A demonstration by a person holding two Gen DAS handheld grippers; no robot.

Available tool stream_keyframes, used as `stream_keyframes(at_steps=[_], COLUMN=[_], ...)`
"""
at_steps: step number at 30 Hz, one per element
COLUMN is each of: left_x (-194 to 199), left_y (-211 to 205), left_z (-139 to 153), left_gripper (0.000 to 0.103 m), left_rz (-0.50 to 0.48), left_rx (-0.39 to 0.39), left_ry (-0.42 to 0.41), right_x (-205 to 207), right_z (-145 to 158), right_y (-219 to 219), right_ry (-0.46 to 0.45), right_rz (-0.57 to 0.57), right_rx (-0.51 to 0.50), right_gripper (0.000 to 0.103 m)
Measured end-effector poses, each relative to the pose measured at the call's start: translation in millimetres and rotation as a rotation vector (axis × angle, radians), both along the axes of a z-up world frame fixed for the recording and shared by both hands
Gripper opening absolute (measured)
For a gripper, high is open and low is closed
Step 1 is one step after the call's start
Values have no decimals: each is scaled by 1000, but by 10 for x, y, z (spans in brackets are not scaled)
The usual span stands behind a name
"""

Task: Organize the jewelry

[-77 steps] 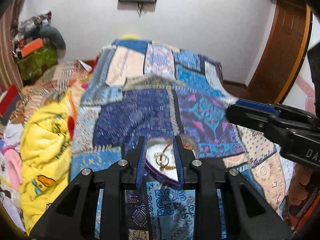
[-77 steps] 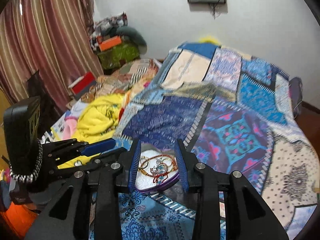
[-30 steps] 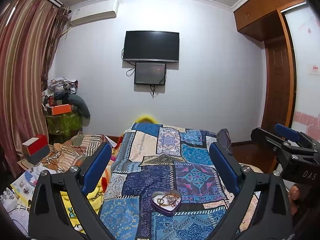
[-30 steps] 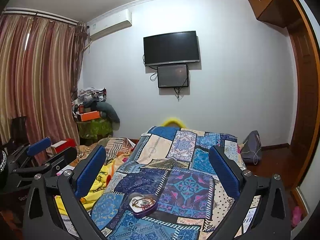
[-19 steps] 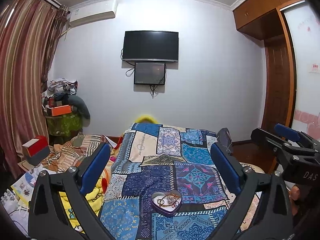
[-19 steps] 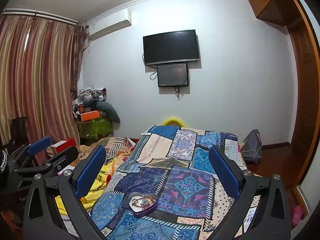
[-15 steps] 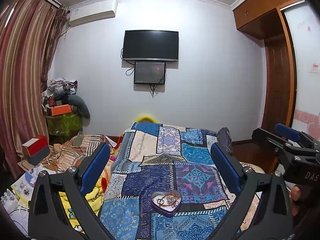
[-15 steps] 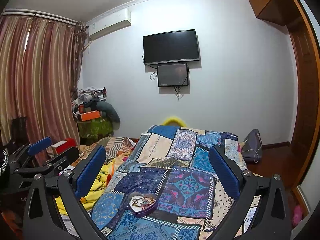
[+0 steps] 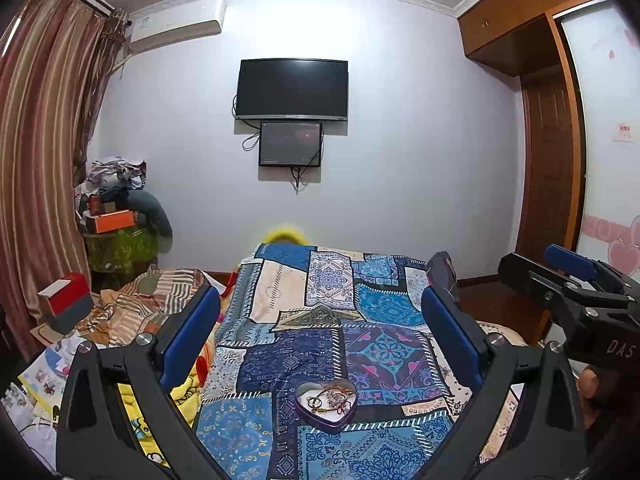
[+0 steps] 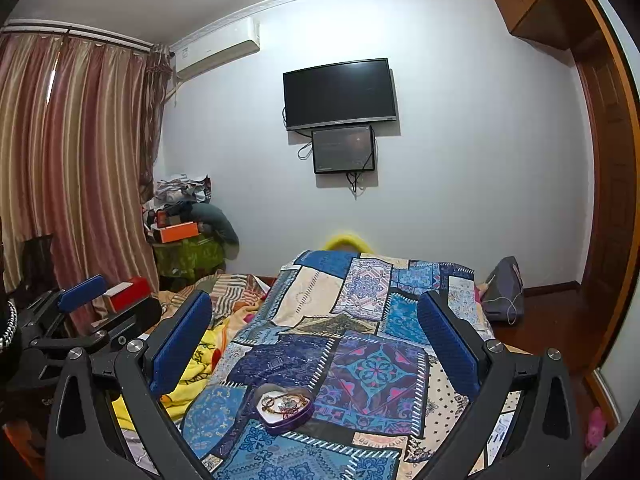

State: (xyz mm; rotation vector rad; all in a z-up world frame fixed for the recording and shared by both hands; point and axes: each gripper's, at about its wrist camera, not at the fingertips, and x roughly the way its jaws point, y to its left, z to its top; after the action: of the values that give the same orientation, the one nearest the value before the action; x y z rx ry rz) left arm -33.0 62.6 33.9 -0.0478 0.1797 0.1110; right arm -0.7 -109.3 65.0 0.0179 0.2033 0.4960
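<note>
Since 2.6 s ago: both grippers pulled back from tin, jaws now spread wide, empty. Left gripper point(image 9: 320, 328), right gripper point(image 10: 316, 332). Purple heart-shaped metal tin w/ jewelry point(image 9: 326, 402): lower centre, on patchwork bedspread point(image 9: 376, 356). Next: approach slow, pinch single piece.

Heart-shaped purple tin point(image 9: 326, 403) open, flat on patchwork bedspread point(image 9: 384, 360); tangled gold bangles, rings point(image 9: 330, 397) inside.

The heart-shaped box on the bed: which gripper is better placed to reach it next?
Probably the left gripper: the heart-shaped box lies centred between its open fingers. For the right gripper, equally open, the box sits off to the left.
</note>
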Motion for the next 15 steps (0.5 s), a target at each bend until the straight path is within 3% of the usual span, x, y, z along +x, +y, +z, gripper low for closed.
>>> stream_keyframes(at_steps=[15], left_x=[30], left_y=[-11], left_z=[-23], left_gripper=[101], left_rz=[3], left_rx=[1], left_ry=[9], right_x=[17], right_z=[3], right_y=[-12], right_ry=[4], right_rz=[-14], right_rx=[2], right_gripper=[102])
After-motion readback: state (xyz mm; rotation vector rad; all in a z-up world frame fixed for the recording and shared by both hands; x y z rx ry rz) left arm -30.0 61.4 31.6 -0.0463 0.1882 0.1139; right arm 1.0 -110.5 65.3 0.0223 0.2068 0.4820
